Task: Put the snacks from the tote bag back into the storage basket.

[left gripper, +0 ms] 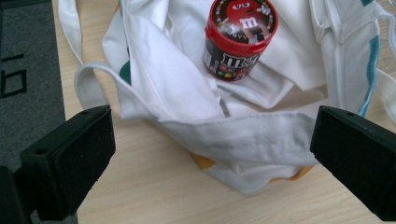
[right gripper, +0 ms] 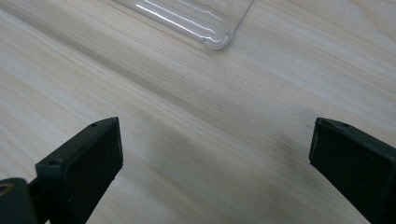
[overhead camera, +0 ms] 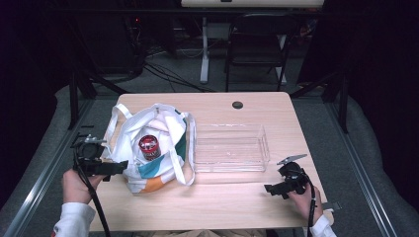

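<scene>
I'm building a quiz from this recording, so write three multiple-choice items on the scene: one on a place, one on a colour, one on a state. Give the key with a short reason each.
1. Where is the candy jar?
A. Inside the clear tray
B. Inside the open cloth bag
C. On the bare table by the right gripper

2. What colour is the jar's lid?
A. Red
B. Blue
C. Green

3. How do the jaws of the left gripper stand?
A. Shut on the bag's handle
B. Shut on the jar
C. Wide apart, holding nothing

Key:
1 B: the jar sits among the white folds of the cloth bag, while the clear tray beside it holds nothing.
2 A: the left gripper view shows a red lid on a dark body.
3 C: both jaws stand far apart before the bag's rim, gripping nothing.
</scene>
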A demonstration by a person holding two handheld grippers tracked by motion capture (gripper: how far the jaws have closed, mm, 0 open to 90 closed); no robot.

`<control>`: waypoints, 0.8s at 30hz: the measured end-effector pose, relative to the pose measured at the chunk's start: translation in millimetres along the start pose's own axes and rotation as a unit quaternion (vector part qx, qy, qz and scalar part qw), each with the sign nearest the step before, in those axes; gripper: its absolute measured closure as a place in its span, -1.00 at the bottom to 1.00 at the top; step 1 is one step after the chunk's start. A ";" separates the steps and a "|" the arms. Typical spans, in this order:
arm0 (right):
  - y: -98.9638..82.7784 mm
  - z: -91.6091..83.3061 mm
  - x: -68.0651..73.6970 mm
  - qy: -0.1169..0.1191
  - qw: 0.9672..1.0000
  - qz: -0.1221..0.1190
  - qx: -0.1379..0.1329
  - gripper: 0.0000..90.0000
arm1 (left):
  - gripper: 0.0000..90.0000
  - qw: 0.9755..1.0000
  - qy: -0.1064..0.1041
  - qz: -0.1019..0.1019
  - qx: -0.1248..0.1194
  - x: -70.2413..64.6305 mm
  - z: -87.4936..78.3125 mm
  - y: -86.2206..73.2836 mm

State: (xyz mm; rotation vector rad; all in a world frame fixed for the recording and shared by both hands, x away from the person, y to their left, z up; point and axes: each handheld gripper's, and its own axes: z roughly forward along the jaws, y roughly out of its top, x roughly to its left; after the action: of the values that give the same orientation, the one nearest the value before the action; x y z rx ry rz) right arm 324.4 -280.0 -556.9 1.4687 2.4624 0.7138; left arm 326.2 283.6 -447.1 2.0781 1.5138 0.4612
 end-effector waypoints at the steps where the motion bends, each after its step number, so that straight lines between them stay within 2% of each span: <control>1: 0.0 -0.1 0.1 0.000 1.000 0.000 0.000 -0.94 | -1.00 1.000 -0.003 0.001 0.002 -0.7 0.6 3.3; 12: 0.3 -0.7 1.1 0.001 1.000 -0.001 -0.005 -0.93 | -1.00 1.000 -0.012 0.018 0.010 -15.6 12.8 39.9; 24: 0.7 0.1 1.1 0.000 1.000 0.002 -0.005 -0.92 | -1.00 0.999 -0.014 0.035 0.037 -26.9 43.1 72.7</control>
State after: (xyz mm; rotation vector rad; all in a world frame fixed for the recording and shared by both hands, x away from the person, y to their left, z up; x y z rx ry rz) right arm 324.5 -278.7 -556.6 1.4699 2.4532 0.7243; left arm 397.5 231.7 -437.9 2.1909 1.4674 0.4050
